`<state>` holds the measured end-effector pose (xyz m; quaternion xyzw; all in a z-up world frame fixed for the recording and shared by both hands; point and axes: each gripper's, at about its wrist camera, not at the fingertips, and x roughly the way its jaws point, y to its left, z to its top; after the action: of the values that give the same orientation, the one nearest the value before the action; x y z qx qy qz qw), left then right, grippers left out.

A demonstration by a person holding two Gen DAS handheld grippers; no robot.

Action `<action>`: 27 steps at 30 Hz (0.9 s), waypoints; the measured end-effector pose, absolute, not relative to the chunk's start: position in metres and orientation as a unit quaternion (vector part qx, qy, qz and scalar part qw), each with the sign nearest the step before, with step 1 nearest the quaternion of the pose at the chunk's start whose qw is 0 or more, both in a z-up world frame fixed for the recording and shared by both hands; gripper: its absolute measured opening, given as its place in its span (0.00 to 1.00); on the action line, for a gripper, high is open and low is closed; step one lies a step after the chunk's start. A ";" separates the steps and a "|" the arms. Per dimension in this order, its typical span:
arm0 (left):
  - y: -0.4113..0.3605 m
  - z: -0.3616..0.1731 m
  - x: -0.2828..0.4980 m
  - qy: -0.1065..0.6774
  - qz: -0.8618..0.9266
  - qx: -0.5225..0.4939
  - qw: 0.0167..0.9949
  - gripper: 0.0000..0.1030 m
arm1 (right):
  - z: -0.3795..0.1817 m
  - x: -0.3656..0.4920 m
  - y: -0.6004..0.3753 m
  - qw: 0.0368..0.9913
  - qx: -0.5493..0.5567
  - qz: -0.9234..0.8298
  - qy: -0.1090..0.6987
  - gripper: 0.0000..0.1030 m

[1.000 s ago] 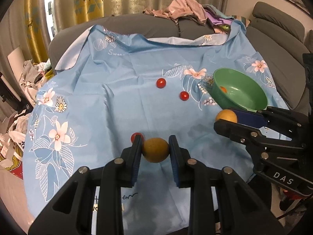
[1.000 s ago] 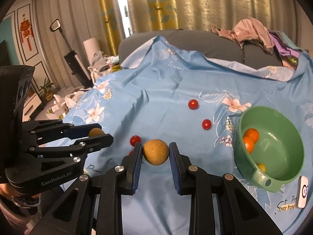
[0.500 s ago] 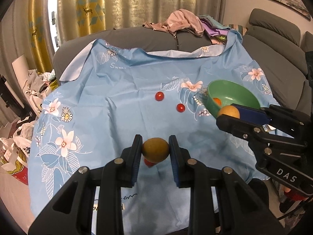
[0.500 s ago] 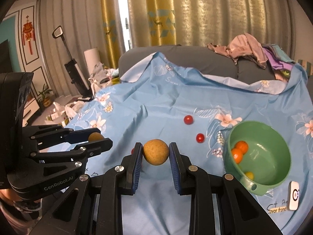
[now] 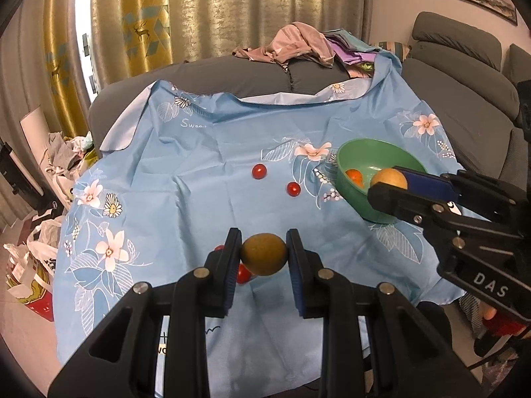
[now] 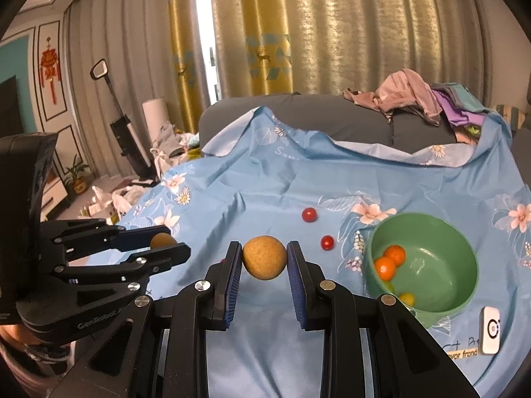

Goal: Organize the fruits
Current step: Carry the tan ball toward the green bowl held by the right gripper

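Left wrist view: your left gripper [image 5: 264,254] has its jaws pinching a brown fruit [image 5: 264,254], held above the near part of the blue cloth [image 5: 205,179]. The fruit is slightly wider than tall, its long axis running jaw to jaw. Two red tomatoes [image 5: 244,273] peek out just under it. Ahead, the cloth lies open up to two more tomatoes [image 5: 259,171], well apart from you. The green bowl [image 5: 378,157] sits to the right near the cloth's edge, and your right gripper [image 5: 389,179] hangs in front of its near rim, jaws pinching a second fruit [image 5: 389,179].

Right wrist view: your right gripper [image 6: 264,262] holds its fruit [image 6: 264,262], nearly round, above the cloth [image 6: 265,199], left of the bowl [image 6: 464,265]. Here you see into the bowl: two oranges [image 6: 390,262] and a small yellow fruit [image 6: 407,298]. A white remote [image 6: 491,330] lies just beside the bowl near the cloth's right edge. Your left gripper [image 6: 162,242] is at far left, well apart, jaws pinching its fruit [image 6: 162,240].
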<state>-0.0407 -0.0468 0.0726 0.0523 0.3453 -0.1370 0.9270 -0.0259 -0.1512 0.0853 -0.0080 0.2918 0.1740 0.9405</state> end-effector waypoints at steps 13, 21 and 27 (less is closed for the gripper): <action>-0.062 0.080 -0.045 0.343 -0.131 0.080 0.927 0.27 | 0.086 -0.029 -0.176 0.944 0.024 0.180 0.276 0.28; -0.079 0.083 -0.020 0.341 -0.157 0.094 0.922 0.27 | 0.085 -0.010 -0.193 0.946 0.033 0.159 0.281 0.28; -0.097 0.082 0.003 0.345 -0.178 0.105 0.916 0.27 | 0.080 0.007 -0.209 0.946 0.045 0.141 0.287 0.28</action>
<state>0.0025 -0.0971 0.0816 0.1050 0.3451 -0.1780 0.9155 0.0068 -0.2093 0.0803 0.0453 0.2873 0.1410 0.9463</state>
